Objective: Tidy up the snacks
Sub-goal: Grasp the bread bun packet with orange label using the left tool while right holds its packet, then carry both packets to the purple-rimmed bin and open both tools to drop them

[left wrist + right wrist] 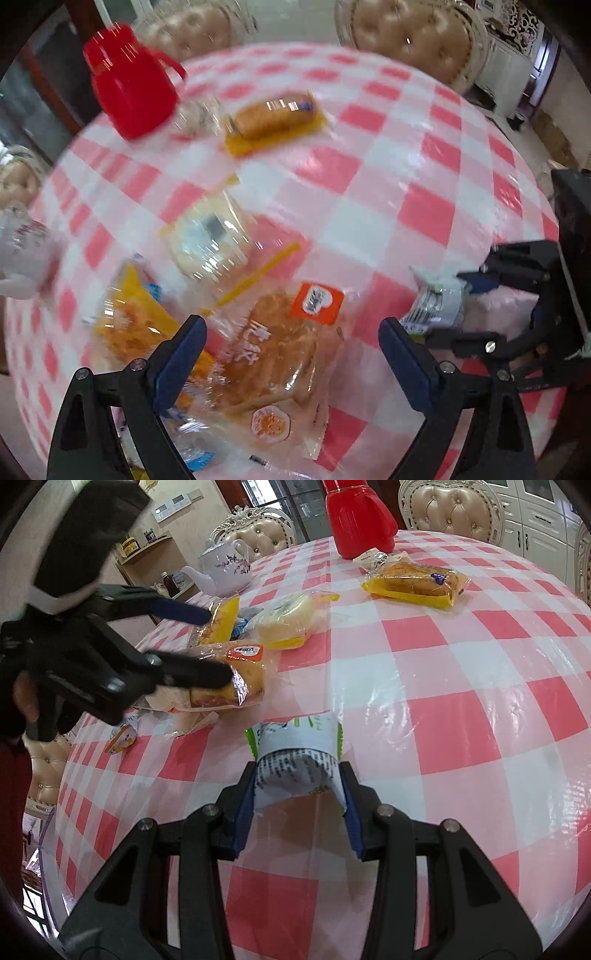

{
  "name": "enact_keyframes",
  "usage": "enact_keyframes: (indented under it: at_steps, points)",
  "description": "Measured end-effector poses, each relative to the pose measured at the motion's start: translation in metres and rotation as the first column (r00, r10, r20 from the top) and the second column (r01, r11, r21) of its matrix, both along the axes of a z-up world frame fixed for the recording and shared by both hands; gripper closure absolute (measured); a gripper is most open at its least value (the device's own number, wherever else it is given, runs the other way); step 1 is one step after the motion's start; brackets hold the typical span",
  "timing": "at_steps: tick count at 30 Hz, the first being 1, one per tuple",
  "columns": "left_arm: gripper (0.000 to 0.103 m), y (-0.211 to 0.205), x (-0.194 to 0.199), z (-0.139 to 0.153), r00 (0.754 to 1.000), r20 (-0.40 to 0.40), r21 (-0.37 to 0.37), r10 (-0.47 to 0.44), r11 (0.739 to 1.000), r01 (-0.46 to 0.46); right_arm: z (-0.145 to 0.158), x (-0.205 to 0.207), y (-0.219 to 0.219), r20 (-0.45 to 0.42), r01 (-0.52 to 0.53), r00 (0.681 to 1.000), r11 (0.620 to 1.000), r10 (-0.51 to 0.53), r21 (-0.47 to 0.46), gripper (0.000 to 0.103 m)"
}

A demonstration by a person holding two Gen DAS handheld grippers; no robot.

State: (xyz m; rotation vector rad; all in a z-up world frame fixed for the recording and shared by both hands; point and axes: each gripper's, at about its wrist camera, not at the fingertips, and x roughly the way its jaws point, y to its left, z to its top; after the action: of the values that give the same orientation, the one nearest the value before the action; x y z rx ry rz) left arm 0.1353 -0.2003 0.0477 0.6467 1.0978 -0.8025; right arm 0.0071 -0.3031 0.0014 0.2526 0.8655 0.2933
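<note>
Table (461, 716): we see a round top under a pink-and-white checked cloth, spreading out ahead of both grippers.
Red jug (360, 515): far beyond the right gripper, at the back of the table, clear of our work.
Snack pile (258, 343): several wrapped breads lie bunched together, directly under and ahead of the left gripper; the topmost is a loaf bag with an orange label.
Lone bread (413, 581): one yellow-wrapped piece lies well apart from the pile, ahead of the right gripper, near the jug.
Left gripper (291, 343): jaws spread wide over the pile, pointing steeply down, holding nothing that we can see.
Right gripper (299, 786): closed partway on a white-and-green packet (295, 760), both pads pressing its sides, the packet sticking out forward, just above the cloth as far as we can tell.
Step, as we judge it: bring the packet to the pile.
Doing it well: we should keep the squeeze steady, carry the packet low toward the left gripper's side, set it beside the breads rather than on them, and draw the left gripper clear first so the two do not collide.
</note>
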Motion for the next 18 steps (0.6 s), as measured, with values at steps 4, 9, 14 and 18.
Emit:
enact_keyframes:
  at_steps: [4,9,14,18]
  points:
    - [0.021,0.005,-0.014,-0.022,0.998,-0.042,0.032,-0.044,0.998,0.045,0.000,0.000,-0.002,-0.003,-0.001,1.000,1.000,0.001,0.018,0.056]
    - [0.054,0.027,-0.042,-0.012,0.999,0.047,-0.090,0.014,0.996,-0.010,0.000,0.000,-0.001,-0.003,-0.002,1.000,1.000,0.002,0.016,0.056]
    - [0.054,0.050,-0.087,0.017,0.964,0.195,-0.240,0.180,0.962,-0.131,0.001,0.000,-0.002,-0.003,-0.001,1.000,1.000,0.001,0.019,0.056]
    - [0.054,0.083,-0.132,0.028,0.899,0.241,-0.353,0.366,0.896,-0.270,0.001,-0.001,-0.002,0.001,0.000,1.000,1.000,0.000,0.018,0.056]
